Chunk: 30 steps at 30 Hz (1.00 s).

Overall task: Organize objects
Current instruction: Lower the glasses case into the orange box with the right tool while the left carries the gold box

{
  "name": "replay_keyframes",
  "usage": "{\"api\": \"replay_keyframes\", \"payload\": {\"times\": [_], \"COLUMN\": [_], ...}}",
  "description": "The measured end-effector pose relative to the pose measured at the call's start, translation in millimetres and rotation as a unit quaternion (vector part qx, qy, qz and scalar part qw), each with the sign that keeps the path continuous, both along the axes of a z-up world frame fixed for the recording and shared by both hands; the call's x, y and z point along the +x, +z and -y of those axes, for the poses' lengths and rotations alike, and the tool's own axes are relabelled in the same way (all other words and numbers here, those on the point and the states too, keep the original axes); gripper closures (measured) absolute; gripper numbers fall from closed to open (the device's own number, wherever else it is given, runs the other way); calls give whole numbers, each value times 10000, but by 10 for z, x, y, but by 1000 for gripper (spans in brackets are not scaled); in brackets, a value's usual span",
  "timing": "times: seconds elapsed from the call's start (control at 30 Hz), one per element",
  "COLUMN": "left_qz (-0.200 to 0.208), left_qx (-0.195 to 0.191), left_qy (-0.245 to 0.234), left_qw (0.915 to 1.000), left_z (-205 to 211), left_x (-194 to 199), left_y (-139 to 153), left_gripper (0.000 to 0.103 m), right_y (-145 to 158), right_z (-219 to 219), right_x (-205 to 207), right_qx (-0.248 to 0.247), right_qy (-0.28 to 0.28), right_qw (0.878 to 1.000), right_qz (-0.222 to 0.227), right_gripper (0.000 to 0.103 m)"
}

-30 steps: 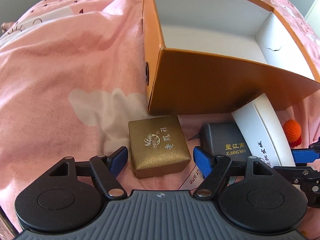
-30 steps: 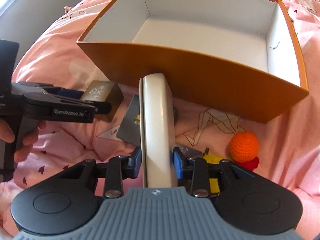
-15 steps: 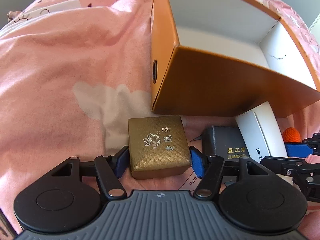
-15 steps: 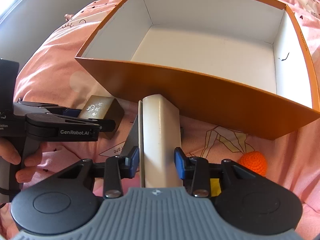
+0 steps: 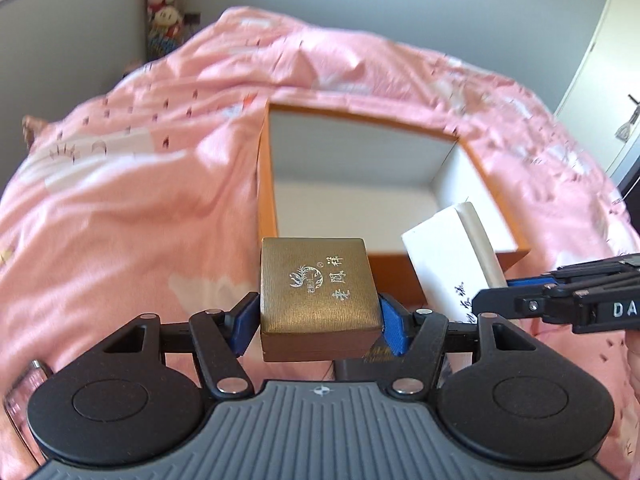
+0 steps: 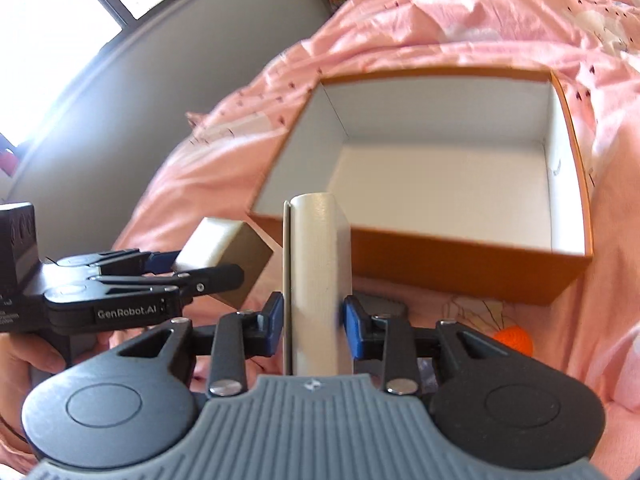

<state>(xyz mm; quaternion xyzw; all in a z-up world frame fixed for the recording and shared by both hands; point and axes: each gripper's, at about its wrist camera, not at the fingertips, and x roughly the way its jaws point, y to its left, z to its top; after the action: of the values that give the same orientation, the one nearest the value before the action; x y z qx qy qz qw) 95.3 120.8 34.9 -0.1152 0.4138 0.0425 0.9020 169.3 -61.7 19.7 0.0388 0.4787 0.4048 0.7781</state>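
Left wrist view. Left gripper squeezed tight on a small square gold box with silver writing on the lid, one blue pad on each side. Gold box lifted up off the pink bed cover with little dark marks, just in front of the near wall of the big open orange cardboard box with white insides. Nothing inside the orange box that shows. To the right of the gold box, a long white box with dark writing, held up over the near right corner of the orange box by the right gripper. A bit of something grey peeking out under the gold box, too hidden to name.

Right wrist view. Right gripper pinching the long white box on its two thin sides, standing it on edge. Long white box up in the air, right in front of the near wall of the orange box. Left gripper off to the left of the orange box, holding the gold box. A round orange knitted ball down on the pink cover, near the front right of the orange box.

Step in hand, most likely: carrying both small boxes to the orange box. Next move probably: go forward over the near wall, go down, then let go so each one lies flat on the white floor, side by side and not bumping.
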Motion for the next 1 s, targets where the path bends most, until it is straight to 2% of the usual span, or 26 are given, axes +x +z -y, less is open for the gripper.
{"api": "replay_keyframes", "payload": {"times": [0.2,0.3,0.4,0.53,0.67,0.83,1.0], "left_qz": [516,566,614,532,436,343,344], "left_qx": [245,177,170,36,-8,-23,-18], "left_qy": [-72,-55,-9,50,60,134,229], "left_qw": [9983,9982,9980,9986,9990,9993,9991], "left_z": [-22,-90,-146,-240,-299,-387,-465], "left_x": [250,473,681,917,1047,1128,1191], "left_y": [312,329,273,146,31,-65,-94], "left_gripper": [31,31,31,31,31,31,31], "right_y": [460,523,443,107,-458,-1004,-1232], "right_z": [-38,-132,-220,-455,-697,-933,-1181], "right_x": [212,473,794,1216,1540,1654,1672], "right_qx": [370,549,753,681,440,484,556], "right_qy": [-223,-413,-660,-1022,-1214,-1146,-974], "right_qw": [9976,9964,9946,9924,9890,9799,9734], "right_qz": [537,487,282,-19,-718,-1560,-1997], "right_gripper": [69,69,69,69,69,69,69]}}
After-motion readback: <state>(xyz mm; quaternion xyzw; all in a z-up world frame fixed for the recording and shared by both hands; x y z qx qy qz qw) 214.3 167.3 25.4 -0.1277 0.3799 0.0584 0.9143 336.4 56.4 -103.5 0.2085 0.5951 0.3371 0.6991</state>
